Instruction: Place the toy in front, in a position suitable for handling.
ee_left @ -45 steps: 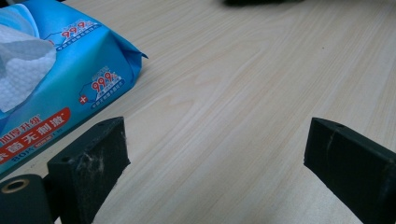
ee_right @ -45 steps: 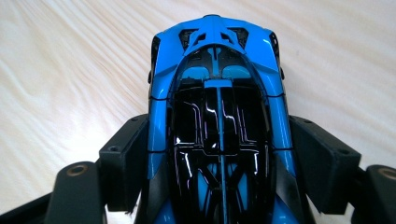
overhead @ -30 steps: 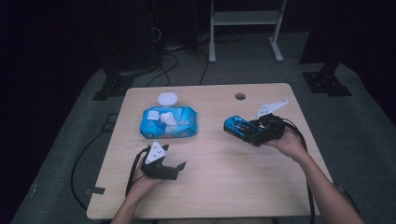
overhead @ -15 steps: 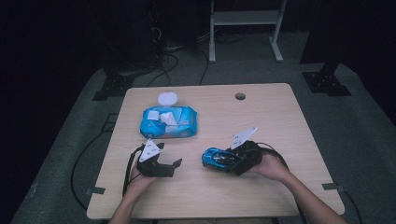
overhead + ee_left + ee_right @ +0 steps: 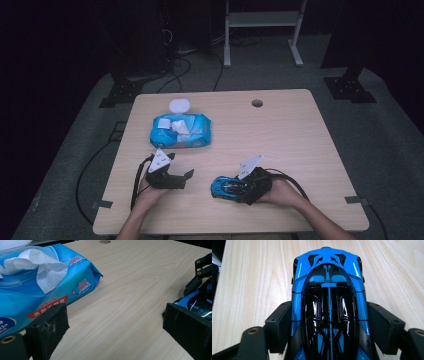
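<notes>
On my table (image 5: 300, 150), left of centre in the high view, lies a blue pack of wet wipes (image 5: 181, 131), its white lid (image 5: 179, 105) flipped open toward the far edge and a white wipe (image 5: 181, 127) crumpled out of the opening. A small round hole (image 5: 257, 103) sits near the far edge. Beyond, upper middle, stands a white metal stand (image 5: 262, 20); black cables (image 5: 185, 65) trail across the grey floor.

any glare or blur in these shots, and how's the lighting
High view: the table is lit, the surroundings fall to near black, and the image is slightly soft. Right gripper view: white glare streaks on the blue toy car, whose near end blurs. Left gripper view: the wet wipes pack is sharp, while the near black fingers are out of focus.
</notes>
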